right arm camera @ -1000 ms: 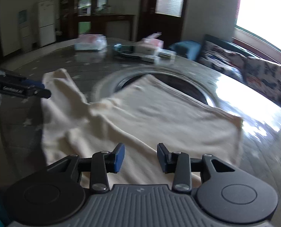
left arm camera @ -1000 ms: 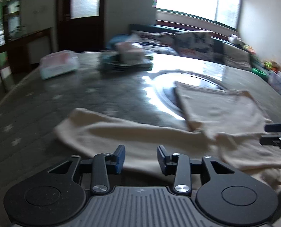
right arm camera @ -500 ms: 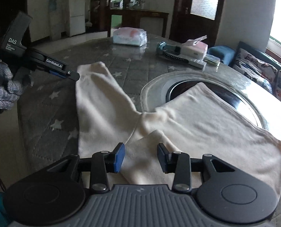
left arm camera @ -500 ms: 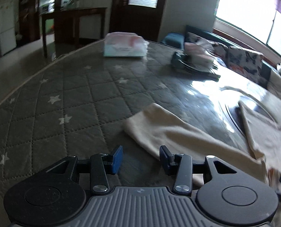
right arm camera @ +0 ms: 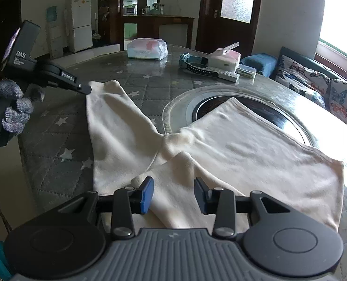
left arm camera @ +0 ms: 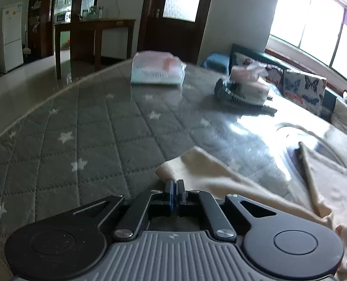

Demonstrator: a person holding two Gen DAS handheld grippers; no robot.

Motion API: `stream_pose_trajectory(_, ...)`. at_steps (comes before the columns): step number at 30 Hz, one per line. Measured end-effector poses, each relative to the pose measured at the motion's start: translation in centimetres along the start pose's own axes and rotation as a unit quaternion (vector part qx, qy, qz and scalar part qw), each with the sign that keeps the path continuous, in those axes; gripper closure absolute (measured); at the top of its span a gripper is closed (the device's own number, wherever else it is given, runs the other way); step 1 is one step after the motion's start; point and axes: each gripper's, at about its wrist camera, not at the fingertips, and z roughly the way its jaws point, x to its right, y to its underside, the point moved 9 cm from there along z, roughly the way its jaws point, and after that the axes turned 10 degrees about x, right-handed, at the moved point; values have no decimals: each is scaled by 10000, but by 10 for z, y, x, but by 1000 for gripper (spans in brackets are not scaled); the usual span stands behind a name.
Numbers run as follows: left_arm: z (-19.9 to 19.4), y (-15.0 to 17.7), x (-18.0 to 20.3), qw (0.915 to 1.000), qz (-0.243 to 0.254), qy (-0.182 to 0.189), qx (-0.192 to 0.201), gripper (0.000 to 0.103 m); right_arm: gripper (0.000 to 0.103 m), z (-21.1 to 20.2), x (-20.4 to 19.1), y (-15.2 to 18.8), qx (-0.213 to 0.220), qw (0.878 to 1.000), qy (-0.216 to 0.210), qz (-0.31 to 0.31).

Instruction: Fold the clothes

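Observation:
A cream garment (right arm camera: 231,145) lies spread on the round table, with one long part (right arm camera: 112,126) stretching to the left. In the left wrist view the end of that part (left arm camera: 196,166) lies right in front of my left gripper (left arm camera: 174,187), whose jaws are pressed together on its corner. The right wrist view shows the left gripper (right arm camera: 85,90) at that same far end. My right gripper (right arm camera: 173,194) is open and empty, hovering over the garment's near edge.
A grey quilted star-pattern cover (left arm camera: 91,140) lies on the table, with a glass turntable (right arm camera: 220,103) in the middle. A tissue pack (right arm camera: 147,48), a second pack (right arm camera: 223,57) and dark items (right arm camera: 196,66) sit at the far side. A sofa (right arm camera: 313,79) stands behind.
My left gripper has moved to the end of the garment's long part and shut on its corner. My right gripper has stayed open over the near edge.

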Motion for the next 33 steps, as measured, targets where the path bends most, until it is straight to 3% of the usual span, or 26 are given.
stream_pose_trajectory(8,-42,-29,52,9959,256,667,547,101,65,-16,22,4,144,9990,269,326)
stream_pose_trajectory(17,-72,-39,132,9819,615,1660,667,101,65,-39,52,12,255,9955,649,639)
stream_pose_trajectory(22,-88,-31,186,9683,864,2267,601,101,65,-52,71,14,374,9916,913,837)
stream_pose_trajectory(29,-109,-5,260,9412,1117,3167,357,101,65,-66,91,21,433,9866,1183,1041)
stream_pose_trajectory(33,-118,22,300,9172,1514,3682,158,101,65,-75,104,26,456,9828,1369,1154)
